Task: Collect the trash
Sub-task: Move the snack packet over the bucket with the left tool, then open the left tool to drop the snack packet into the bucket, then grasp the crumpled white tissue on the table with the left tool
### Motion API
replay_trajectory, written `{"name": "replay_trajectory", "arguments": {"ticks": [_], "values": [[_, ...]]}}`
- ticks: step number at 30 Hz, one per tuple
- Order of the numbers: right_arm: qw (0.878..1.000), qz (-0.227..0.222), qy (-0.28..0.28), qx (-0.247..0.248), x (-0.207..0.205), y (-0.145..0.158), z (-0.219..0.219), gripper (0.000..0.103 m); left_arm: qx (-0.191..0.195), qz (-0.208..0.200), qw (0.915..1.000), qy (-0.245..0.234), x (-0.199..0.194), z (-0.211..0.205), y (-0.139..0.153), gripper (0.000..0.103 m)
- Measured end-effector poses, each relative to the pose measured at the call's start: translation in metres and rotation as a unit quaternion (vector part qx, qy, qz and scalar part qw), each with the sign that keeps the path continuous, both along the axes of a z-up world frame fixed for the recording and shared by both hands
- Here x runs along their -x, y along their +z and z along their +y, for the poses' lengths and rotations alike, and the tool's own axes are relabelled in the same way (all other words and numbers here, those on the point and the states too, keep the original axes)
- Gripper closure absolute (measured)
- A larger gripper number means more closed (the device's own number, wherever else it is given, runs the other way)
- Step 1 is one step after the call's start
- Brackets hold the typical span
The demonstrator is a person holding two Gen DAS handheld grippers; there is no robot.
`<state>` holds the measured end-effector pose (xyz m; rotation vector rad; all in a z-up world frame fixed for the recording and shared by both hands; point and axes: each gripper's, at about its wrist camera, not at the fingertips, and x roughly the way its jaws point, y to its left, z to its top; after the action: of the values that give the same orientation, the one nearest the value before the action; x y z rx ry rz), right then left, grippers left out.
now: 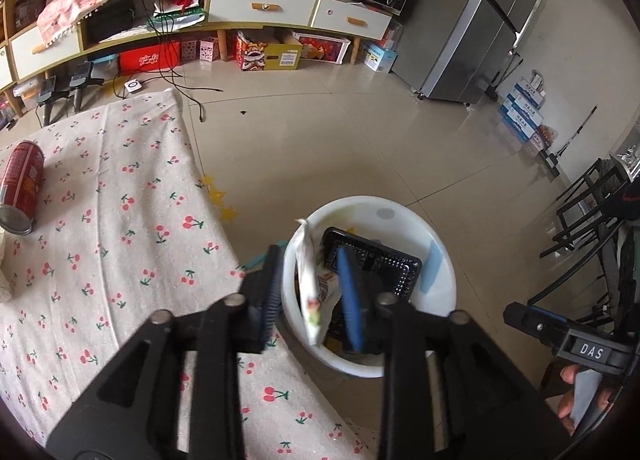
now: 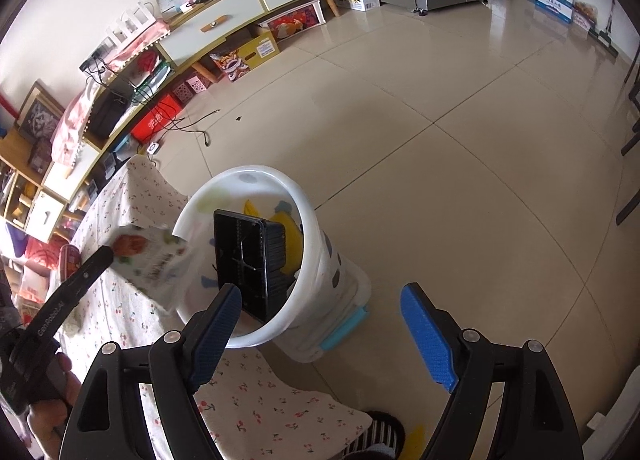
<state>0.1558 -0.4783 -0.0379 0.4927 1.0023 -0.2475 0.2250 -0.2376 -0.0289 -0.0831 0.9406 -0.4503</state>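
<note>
Beside the table's edge, on the tiled floor (image 2: 460, 132), stands the white bin (image 2: 320, 260), its rim just clear of the cherry-print tablecloth (image 1: 120, 228). The left gripper (image 1: 312, 280) hangs over the bin's mouth with its fingers spread; a white snack wrapper (image 1: 310, 284) sits between them, blurred, touching neither pad that can be made out. A black plastic tray (image 2: 244, 260) stands on edge inside the bin. The right gripper (image 2: 320, 324) is wide open and empty, near the bin's rim on the side away from the table. A red can (image 1: 22, 188) lies on its side on the tablecloth, well apart from the bin. Beyond the bin the floor is open toward the low cabinet (image 2: 240, 8). The other gripper's body reads "DAS" in the left wrist view; the can's print is unreadable.
</note>
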Motion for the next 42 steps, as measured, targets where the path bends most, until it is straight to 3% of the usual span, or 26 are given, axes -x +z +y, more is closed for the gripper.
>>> {"name": "replay_trajectory", "arguments": {"ticks": [2,17,28,37,42], "values": [[1.0,-0.002,0.002,0.001,0.0,0.002,0.002,0.019,-0.003,-0.005,1.0,0.0,0.002,0.003,0.002,0.05],[1.0,-0.007,0.024,0.009,-0.006,0.01,0.029,0.019,-0.019,0.021,0.9994,0.021,0.008,0.049,0.004,0.023],[0.998,-0.007,0.054,0.017,-0.022,0.017,0.069,0.018,-0.067,0.022,0.9962,0.052,0.017,0.098,0.004,0.016],[0.996,-0.001,0.087,0.029,-0.037,0.017,0.104,0.018,-0.106,0.016,0.9897,0.095,0.017,0.174,-0.004,0.013],[0.994,0.005,0.101,0.033,-0.046,0.016,0.123,0.017,-0.105,0.026,0.9863,0.125,0.007,0.219,-0.012,0.013]]}}
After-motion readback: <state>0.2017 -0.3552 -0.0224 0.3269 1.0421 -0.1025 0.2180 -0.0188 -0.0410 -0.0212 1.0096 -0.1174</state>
